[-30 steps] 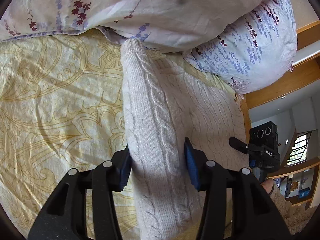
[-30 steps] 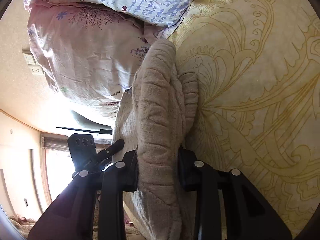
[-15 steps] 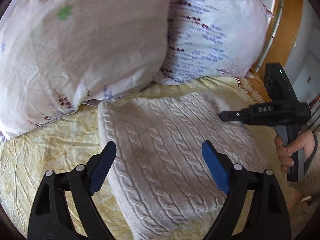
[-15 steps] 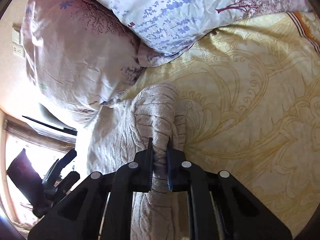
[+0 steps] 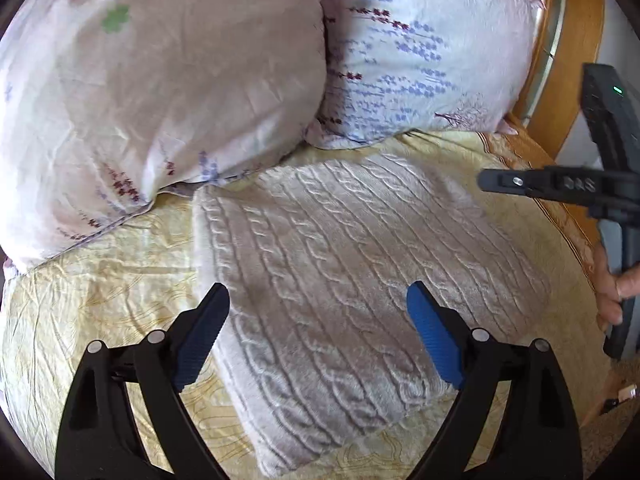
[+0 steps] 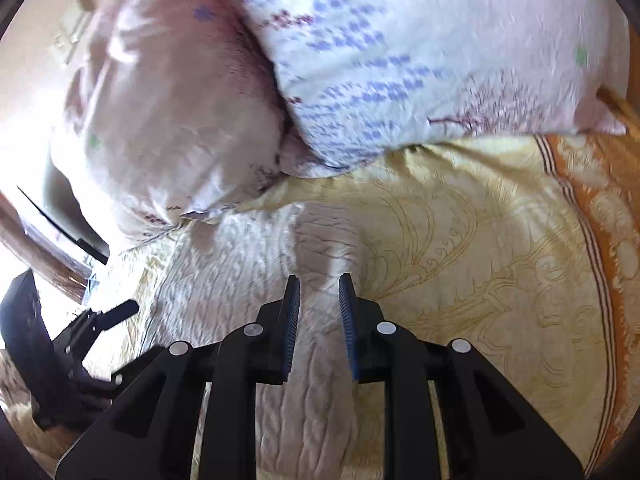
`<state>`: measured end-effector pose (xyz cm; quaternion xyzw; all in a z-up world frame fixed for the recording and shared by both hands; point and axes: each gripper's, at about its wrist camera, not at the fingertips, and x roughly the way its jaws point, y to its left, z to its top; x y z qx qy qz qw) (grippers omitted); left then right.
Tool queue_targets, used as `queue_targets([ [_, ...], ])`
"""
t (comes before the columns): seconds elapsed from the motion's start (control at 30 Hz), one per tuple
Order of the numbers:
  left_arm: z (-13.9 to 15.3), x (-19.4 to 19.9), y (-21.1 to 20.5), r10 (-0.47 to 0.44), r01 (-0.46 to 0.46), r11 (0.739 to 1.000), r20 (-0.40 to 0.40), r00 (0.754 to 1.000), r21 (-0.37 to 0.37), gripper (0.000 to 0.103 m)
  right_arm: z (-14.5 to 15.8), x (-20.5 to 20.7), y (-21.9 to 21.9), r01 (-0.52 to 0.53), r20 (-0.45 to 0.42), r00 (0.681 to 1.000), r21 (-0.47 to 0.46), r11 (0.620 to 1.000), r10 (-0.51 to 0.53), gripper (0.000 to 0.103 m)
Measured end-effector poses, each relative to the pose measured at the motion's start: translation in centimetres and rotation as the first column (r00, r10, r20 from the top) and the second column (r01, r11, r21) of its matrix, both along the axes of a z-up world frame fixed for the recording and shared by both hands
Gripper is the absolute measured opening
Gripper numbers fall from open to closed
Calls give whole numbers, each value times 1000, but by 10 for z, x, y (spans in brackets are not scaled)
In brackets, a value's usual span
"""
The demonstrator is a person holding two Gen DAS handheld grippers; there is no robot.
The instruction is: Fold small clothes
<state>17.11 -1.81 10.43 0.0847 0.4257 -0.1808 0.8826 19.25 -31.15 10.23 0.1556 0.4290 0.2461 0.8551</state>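
Note:
A folded cream cable-knit sweater (image 5: 340, 280) lies flat on the yellow patterned bedsheet (image 5: 100, 312), just in front of the pillows. My left gripper (image 5: 318, 312) is wide open and empty, raised above the sweater's near part. My right gripper (image 6: 319, 300) is partly open with a gap between its blue pads; it hovers over the sweater's right edge (image 6: 320, 248) and holds nothing. The right gripper (image 5: 560, 184) also shows in the left wrist view, at the sweater's far right. The left gripper's body (image 6: 60, 344) shows at the left of the right wrist view, which is motion-blurred.
Two floral pillows (image 5: 180, 72) (image 5: 420, 48) lie against the wooden headboard (image 5: 576, 40) behind the sweater. The sheet has an orange border (image 6: 608, 240) at its right edge. A hand (image 5: 612, 284) holds the right gripper's handle near the bed's edge.
My left gripper let go of the sweater, opened wide and drew back. My right gripper, shut on the sweater's edge half a second ago, has opened and released it. The sweater now lies flat.

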Motion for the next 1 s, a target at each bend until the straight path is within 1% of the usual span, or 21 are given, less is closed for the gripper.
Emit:
queue_targets([
  [0.03,-1,-2,2,30,-30,1000,1,1000,6,90,4,-15,6,-24,36,999,-25,999,25,21],
  [0.1,-4,-4,6,85,-84,996,-3,996,27,90,3,-38,19,-51,81,995,-81,995,57,21],
  [0.17,-9,-5,7,124,-123,992,-27,992,36,90,0,-53,31,-52,113,991,-142,988,69,21],
  [0.3,-17,-14,9,127,-125,991,-51,991,43,91,-11,-71,44,-44,135,988,-222,974,76,21],
  [0.37,-24,-18,12,134,-133,991,-77,988,25,91,-19,-76,45,-48,110,991,-244,969,77,21],
  [0.43,-30,-23,15,139,-139,990,-98,985,8,91,-30,-78,46,-50,75,995,-263,963,72,22],
  [0.5,-37,-30,14,135,-134,991,-103,985,17,93,-39,-81,42,-41,54,997,-258,965,57,24],
  [0.6,-49,-39,13,138,-135,990,-121,983,38,93,-43,-84,40,-26,50,998,-247,969,39,26],
  [0.67,-56,-41,16,152,-152,988,-139,978,12,93,-45,-86,42,-22,62,997,-259,966,39,26],
  [0.7,-58,-40,18,160,-162,987,-146,976,0,95,-46,-87,43,-19,70,997,-265,964,39,27],
  [0.77,-60,-39,20,174,-175,985,-141,975,3,99,-47,-86,44,-15,75,996,-270,963,37,28],
  [0.83,-55,-45,21,183,-184,983,-124,975,3,99,-44,-85,41,-9,51,998,-251,968,22,28],
  [0.9,-48,-55,22,187,-187,982,-97,978,10,99,-38,-91,33,21,45,999,-213,977,-12,39],
  [0.93,-46,-60,23,188,-187,982,-82,979,16,99,-35,-98,30,37,60,998,-204,978,-26,49],
  [0.97,-45,-66,24,191,-190,982,-71,979,25,99,-33,-104,27,47,76,997,-200,979,-32,57],
  [1.0,-44,-70,25,195,-193,981,-65,979,29,99,-32,-111,26,56,89,995,-205,977,-38,62],
])
